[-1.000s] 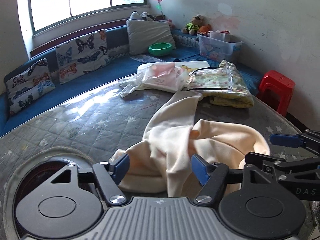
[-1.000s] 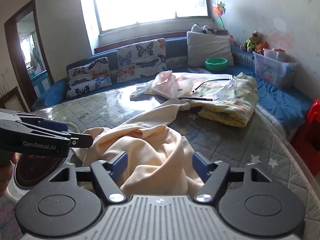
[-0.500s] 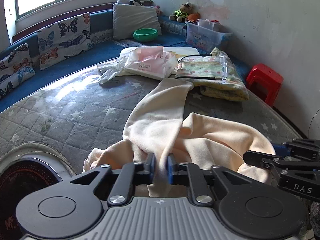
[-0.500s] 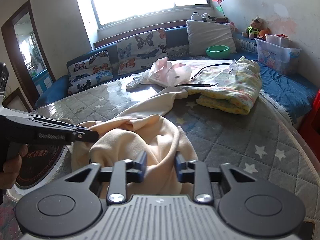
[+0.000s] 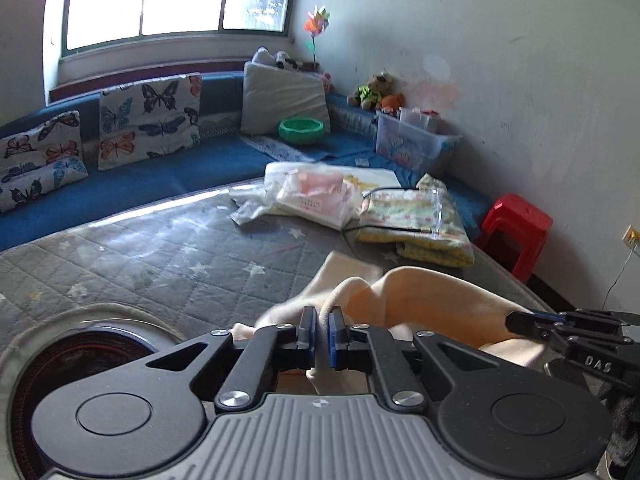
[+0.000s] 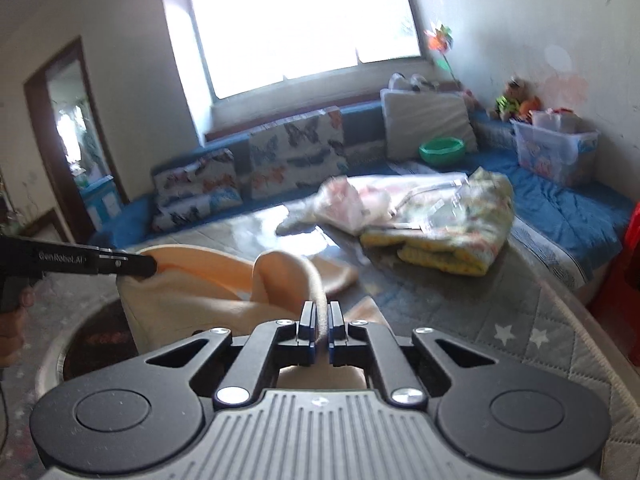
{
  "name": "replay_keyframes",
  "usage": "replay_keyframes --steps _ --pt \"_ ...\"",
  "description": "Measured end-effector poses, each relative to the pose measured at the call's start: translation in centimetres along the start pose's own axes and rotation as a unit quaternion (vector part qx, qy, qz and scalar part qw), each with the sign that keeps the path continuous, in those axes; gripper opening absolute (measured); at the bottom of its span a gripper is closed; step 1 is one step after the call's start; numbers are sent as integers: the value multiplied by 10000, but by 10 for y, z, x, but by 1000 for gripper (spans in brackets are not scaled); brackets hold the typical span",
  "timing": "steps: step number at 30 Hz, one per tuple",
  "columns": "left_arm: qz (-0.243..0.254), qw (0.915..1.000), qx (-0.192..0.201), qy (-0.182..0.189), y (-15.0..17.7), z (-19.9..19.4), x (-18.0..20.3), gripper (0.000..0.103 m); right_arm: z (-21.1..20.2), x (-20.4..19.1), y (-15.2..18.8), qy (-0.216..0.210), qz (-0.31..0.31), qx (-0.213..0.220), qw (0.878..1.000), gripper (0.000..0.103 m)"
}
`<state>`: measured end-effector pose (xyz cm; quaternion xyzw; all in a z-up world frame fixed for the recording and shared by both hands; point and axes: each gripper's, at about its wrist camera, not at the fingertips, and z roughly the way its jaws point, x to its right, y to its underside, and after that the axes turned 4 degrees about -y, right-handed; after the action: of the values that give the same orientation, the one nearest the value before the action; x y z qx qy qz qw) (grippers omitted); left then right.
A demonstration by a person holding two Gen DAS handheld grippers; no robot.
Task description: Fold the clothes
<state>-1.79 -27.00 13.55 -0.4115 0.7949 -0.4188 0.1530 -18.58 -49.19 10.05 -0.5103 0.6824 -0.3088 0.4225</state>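
Each hand-held gripper, left (image 5: pixel 319 334) and right (image 6: pixel 319 330), pinches an edge of the cream fleece garment (image 5: pixel 420 304), lifting it off the quilted mattress (image 5: pixel 160 248), seemingly to spread it for folding.

Two low, close wrist views look forward along their fingers (image 5: pixel 306 332) across the quilted bed (image 5: pixel 168 256), both sharing the cream cloth (image 5: pixel 424 300), window (image 6: pixel 296 24) and butterfly cushions (image 6: pixel 296 152).
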Motion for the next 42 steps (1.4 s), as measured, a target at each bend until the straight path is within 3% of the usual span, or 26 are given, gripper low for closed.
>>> replay_keyframes --steps 6,9,11,14,20,23,28,31,33,36,42 --pt "-353 9991 197 130 18 -56 -26 7 -47 -18 -9 -454 -163 387 9981 4" --pt "-287 9993 178 135 39 -81 -31 7 -64 -29 -7 -696 -325 320 9965 4" --pt "-257 9996 118 86 55 -93 -36 7 -68 -38 -1 -589 -522 217 9967 6" --pt "-337 9994 -86 -25 81 -106 -46 7 -61 -44 9 -580 -584 -35 9966 14" --pt "-648 9962 -473 -336 127 -121 -66 7 -28 -73 27 -869 -859 -463 9914 47" --pt "-809 9936 -637 -463 149 -126 -71 7 -2 -96 38 -1128 -1086 -768 9847 53" --pt "-1021 9897 -803 -601 175 -135 -78 7 35 -132 64 -1465 -1406 -1228 9714 54" --pt "-1019 9891 -826 -669 184 -137 -80 7 45 -145 76 -1396 -1624 -1318 9679 46" --pt "-1052 9880 -882 -702 187 -135 -84 7 46 -148 81 -1330 -1696 -1290 9679 20" --pt "-1028 9871 -979 -735 187 -130 -84 11 38 -139 77 -1213 -1598 -1104 9734 7" --pt "-649 9906 -933 -766 179 -127 -78 21 4 -100 57 -427 -1414 -522 9877 3"
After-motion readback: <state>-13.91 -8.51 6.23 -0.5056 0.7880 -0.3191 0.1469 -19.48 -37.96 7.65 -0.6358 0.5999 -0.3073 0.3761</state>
